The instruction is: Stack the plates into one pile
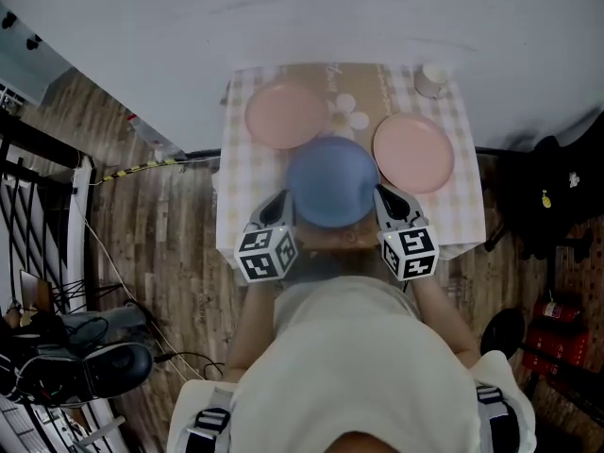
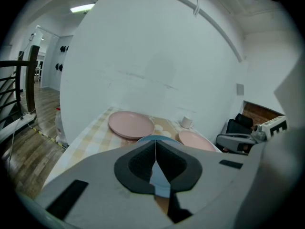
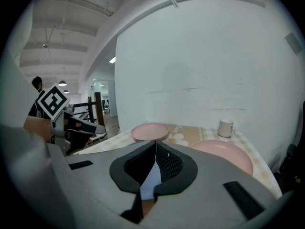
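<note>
1. A small table under a checked cloth (image 1: pixel 454 208) stands against a white wall, and the three plates lie on it apart, none stacked on another
2. The blue plate (image 1: pixel 332 179) sits nearest the person, in the middle of the cloth's near half
3. One pink plate (image 1: pixel 286 114) lies beyond it to the left. The other pink plate (image 1: pixel 413 152) lies to the blue plate's right, just beside it
4. A pale mug (image 1: pixel 431 79) stands upright at the far right corner, past the right-hand pink plate
5. The left gripper (image 1: pixel 280 200) points at the blue plate's near left edge. Its jaws are clenched tip to tip with nothing between them, as the left gripper view shows (image 2: pixel 155 142)
6. The right gripper (image 1: pixel 388 197) flanks the plate's near right edge, its jaws likewise pressed together and empty (image 3: pixel 155 143)
7. From the head view the two tips look very close to the blue plate's rim, though whether either touches it cannot be made out
8. Both grippers tilt gently downward over the table's near edge, their marker cubes toward the person
</note>
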Available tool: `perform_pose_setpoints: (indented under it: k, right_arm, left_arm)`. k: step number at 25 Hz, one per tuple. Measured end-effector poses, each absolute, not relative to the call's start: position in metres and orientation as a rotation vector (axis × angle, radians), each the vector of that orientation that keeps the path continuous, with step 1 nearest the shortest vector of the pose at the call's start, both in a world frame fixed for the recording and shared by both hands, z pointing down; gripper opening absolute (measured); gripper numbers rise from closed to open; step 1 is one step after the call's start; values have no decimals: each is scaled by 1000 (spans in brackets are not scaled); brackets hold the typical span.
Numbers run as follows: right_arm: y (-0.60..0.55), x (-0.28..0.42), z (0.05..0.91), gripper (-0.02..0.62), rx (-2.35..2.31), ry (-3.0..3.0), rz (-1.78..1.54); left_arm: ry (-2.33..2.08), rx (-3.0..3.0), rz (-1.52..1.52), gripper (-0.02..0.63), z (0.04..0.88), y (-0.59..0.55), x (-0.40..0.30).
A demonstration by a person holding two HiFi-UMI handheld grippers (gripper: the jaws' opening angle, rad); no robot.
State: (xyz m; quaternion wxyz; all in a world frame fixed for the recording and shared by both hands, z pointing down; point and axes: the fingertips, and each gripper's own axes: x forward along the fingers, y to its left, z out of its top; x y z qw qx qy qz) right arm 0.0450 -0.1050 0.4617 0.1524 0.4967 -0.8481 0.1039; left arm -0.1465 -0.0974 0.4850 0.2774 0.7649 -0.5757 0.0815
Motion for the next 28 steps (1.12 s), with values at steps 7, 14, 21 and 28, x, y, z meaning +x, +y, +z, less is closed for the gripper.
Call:
perform_pose_setpoints:
  k: [7, 14, 21, 28]
  right_arm:
    - [-128, 49, 496, 2, 1439, -2340, 373]
    - [-138, 56, 532, 2, 1448, -2255, 479]
    - [-138, 60, 559, 2, 1450, -2179, 541]
    - [-135, 71, 573, 3, 1489, -2111, 615]
  left_arm:
    - [-1490, 2033, 303, 5, 517, -126, -155]
    - [-1432, 2020, 405, 5, 550, -143, -158]
    - [-1391, 2006, 484, 5, 576, -150, -162]
    - [-1361, 2008, 514, 5, 587, -157, -165]
